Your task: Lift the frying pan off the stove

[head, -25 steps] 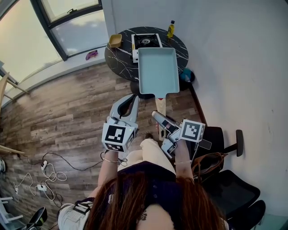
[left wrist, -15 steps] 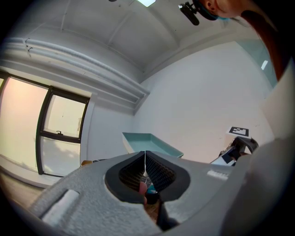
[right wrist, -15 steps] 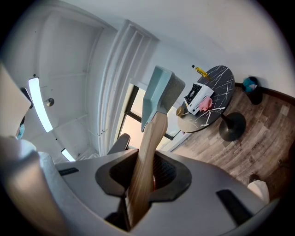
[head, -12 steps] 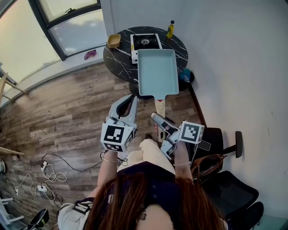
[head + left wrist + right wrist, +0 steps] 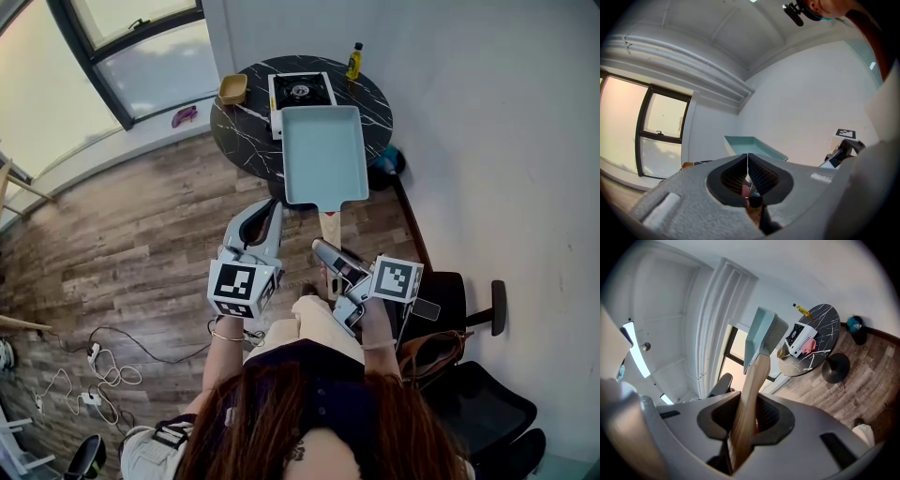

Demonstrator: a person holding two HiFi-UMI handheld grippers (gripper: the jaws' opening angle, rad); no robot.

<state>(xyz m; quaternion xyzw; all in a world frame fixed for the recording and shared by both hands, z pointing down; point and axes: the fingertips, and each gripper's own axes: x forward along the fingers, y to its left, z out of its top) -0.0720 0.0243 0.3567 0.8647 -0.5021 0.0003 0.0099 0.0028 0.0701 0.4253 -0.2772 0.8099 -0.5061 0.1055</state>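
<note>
- The right claw [image 5: 325, 251] is clamped on the smooth, flat wooden handle [image 5: 750, 394] of the rectangular teal frying pan [image 5: 323, 155].
- The pan hangs in the air ahead of that claw, clear of the portable gas stove [image 5: 300, 91] on the round black marbled desk [image 5: 242, 127] beyond.
- The left claw [image 5: 270, 206] is beside the handle, its ribbed pads [image 5: 764, 176] pressed together on nothing.
</note>
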